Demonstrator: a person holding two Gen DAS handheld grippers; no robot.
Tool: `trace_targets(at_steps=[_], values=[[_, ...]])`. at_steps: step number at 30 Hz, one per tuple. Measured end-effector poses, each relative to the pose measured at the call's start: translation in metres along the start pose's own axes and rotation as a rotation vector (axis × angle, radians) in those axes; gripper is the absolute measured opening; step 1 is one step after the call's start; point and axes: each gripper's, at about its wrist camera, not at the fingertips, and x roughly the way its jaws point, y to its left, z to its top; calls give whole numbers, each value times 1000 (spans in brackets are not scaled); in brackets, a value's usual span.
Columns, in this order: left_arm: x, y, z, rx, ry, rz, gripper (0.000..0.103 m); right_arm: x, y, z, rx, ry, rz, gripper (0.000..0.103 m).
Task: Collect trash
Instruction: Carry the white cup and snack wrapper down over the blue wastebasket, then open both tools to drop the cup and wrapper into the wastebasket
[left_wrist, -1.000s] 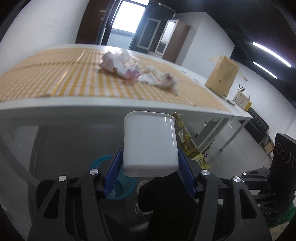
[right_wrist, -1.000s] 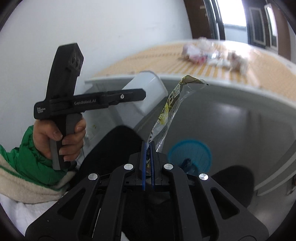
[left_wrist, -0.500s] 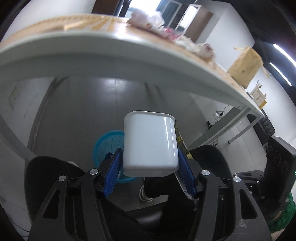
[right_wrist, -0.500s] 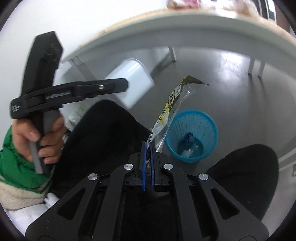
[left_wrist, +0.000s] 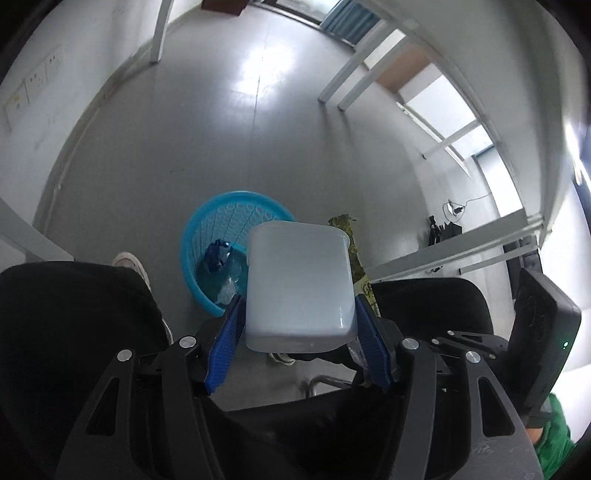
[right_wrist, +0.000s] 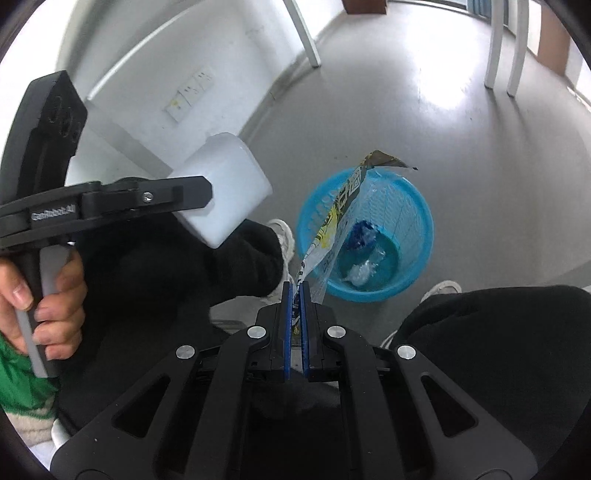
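Two grippers each carry a piece of trash above a blue bin. In the left wrist view the left gripper (left_wrist: 299, 325) sits at the lower centre of the frame, its blue pads pressed on both sides of a white tub (left_wrist: 298, 284), which stands up from the jaws and fills the middle of the picture. Behind the tub's left edge is the bin (left_wrist: 207, 236), on the grey floor (left_wrist: 221, 129), with a blue scrap and clear plastic lying in its bottom. A strip of yellow wrapper (left_wrist: 351, 240) shows just past the tub's right edge.

In the right wrist view the right gripper (right_wrist: 295, 295) is clenched at the lower centre, pinching the bottom end of the wrapper (right_wrist: 340, 214), which rises tilted to the upper right across the bin (right_wrist: 417, 236). At the left of that frame a hand (right_wrist: 40, 291) grips the handle of the left gripper (right_wrist: 207, 192), with the tub (right_wrist: 229, 195) in it, left of the bin. Dark-trousered knees and white shoes flank the bin in both views.
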Motion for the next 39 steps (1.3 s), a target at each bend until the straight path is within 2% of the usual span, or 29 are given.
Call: trace_targets(at_steps=[5,8,12,15,18,25,39], values=[[27,6,12,2,37,57,59,27,-8,10,38,48,15,3],[42,10,21,-25,63,44,59,42,-19,19,65,74,20,3],[59,15,33,-21,79,80,59,62,-29,26,86,99,14,3],[76,22,40,-62,135,80,59,77,-39,34,98,118,4,3],[88,30,47,-83,152,83,59,91,-47,38,121,143,4,3],[121,37,61,-96,193,132,59,123,-66,49,178,204,32,3],[198,71,89,-201,328,220,59,195,-102,69,249,328,1,6]])
